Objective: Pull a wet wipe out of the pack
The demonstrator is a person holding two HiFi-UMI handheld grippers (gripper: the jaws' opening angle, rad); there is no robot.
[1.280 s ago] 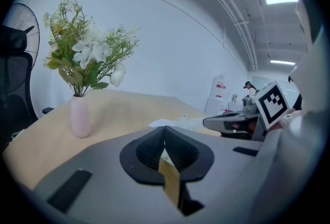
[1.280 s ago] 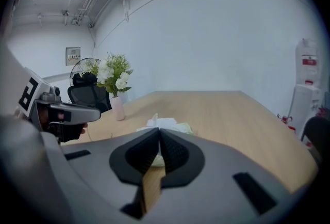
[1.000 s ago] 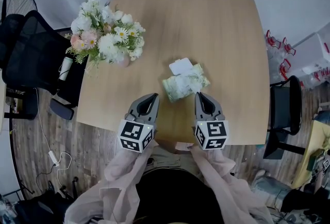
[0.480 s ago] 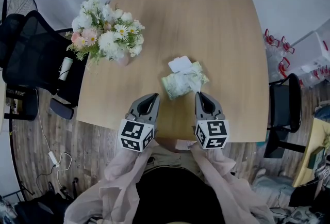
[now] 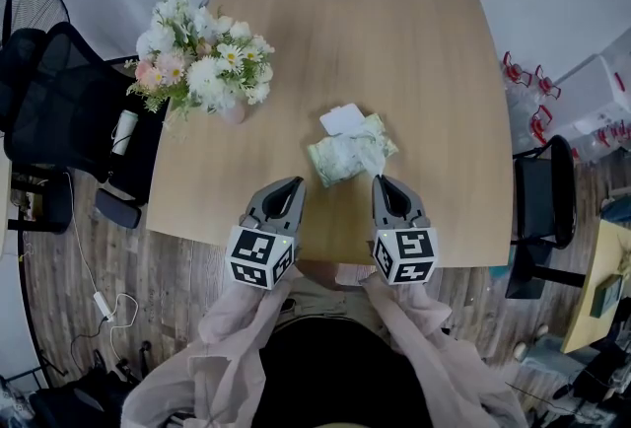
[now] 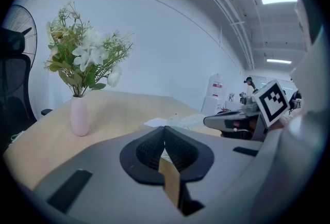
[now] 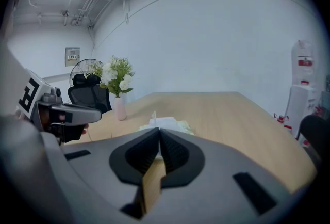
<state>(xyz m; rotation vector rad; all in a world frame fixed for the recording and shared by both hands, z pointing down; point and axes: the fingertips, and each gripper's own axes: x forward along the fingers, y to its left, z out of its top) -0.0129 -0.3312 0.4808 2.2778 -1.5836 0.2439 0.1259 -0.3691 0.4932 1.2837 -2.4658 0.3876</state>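
A green-patterned wet wipe pack (image 5: 347,154) lies on the wooden table (image 5: 394,41), its white lid flap (image 5: 342,119) open on the far side. A whitish crumpled bit shows on its top. My left gripper (image 5: 296,182) hovers near the table's front edge, just left of the pack, jaws shut and empty. My right gripper (image 5: 380,179) is level with it, just right of the pack, also shut on nothing. In the left gripper view the pack (image 6: 178,121) lies beyond the shut gripper (image 6: 165,128). In the right gripper view the pack (image 7: 178,125) sits straight ahead of the gripper (image 7: 159,129).
A pink vase of white and pink flowers (image 5: 202,66) stands at the table's left edge. A black office chair (image 5: 59,101) and a fan (image 5: 30,2) are on the left. Another dark chair (image 5: 547,199) stands to the right of the table.
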